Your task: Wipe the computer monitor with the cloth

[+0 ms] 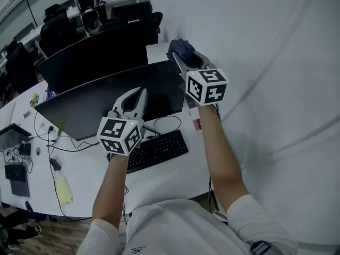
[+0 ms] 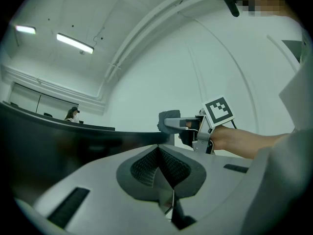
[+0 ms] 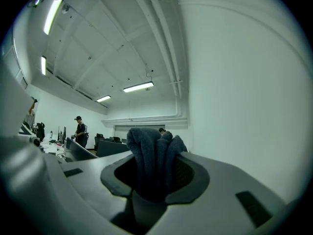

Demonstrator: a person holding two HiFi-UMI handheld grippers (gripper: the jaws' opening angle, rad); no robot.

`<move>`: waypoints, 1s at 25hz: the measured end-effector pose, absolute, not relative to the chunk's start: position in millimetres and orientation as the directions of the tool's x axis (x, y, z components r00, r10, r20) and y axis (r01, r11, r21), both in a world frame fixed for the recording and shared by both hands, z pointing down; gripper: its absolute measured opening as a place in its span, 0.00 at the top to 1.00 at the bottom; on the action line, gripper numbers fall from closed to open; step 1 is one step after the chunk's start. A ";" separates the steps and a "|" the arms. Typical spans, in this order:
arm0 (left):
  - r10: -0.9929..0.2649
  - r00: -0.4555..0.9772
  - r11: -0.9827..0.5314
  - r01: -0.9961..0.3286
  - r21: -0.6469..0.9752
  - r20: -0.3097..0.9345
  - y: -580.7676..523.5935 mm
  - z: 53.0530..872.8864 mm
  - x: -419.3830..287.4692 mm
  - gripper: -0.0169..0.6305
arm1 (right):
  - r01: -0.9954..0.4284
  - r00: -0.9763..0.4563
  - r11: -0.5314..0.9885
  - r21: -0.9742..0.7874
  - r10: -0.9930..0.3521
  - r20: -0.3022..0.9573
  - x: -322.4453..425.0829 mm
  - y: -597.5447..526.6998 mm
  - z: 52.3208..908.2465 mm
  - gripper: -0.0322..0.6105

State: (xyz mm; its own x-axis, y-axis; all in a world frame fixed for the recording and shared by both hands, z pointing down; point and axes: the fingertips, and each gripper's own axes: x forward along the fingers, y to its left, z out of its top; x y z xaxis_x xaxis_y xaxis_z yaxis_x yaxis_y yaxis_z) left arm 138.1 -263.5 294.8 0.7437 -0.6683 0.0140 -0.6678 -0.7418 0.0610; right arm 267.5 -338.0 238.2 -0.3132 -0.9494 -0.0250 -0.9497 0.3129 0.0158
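Approach step: right gripper (image 1: pixel 183 60) pinching cloth (image 1: pixel 179 48) near monitor (image 1: pixel 106 102) corner; left gripper (image 1: pixel 139 95) pressed together (empty). Next: bring cloth onto screen.

The cloth (image 3: pixel 154 153) clamped in the right tool (image 3: pixel 155 173) is seen as dark, soft, fuzzy fabric. The shells of it and of the left tool (image 2: pixel 159 155) are moulded in smooth matt grey plastic, with dark ribbed pads (image 2: pixel 143 168). The monitor (image 1: pixel 106 102) screen is shown dark with a dull sheen; the table (image 1: pixel 85 179) is smooth and white
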 end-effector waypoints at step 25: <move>-0.619 0.785 -0.781 -0.620 0.078 0.039 -268.9 311.8 223.6 0.96 | -0.833 -0.236 0.295 -0.467 -0.954 -0.183 357.9 -342.3 273.7 0.74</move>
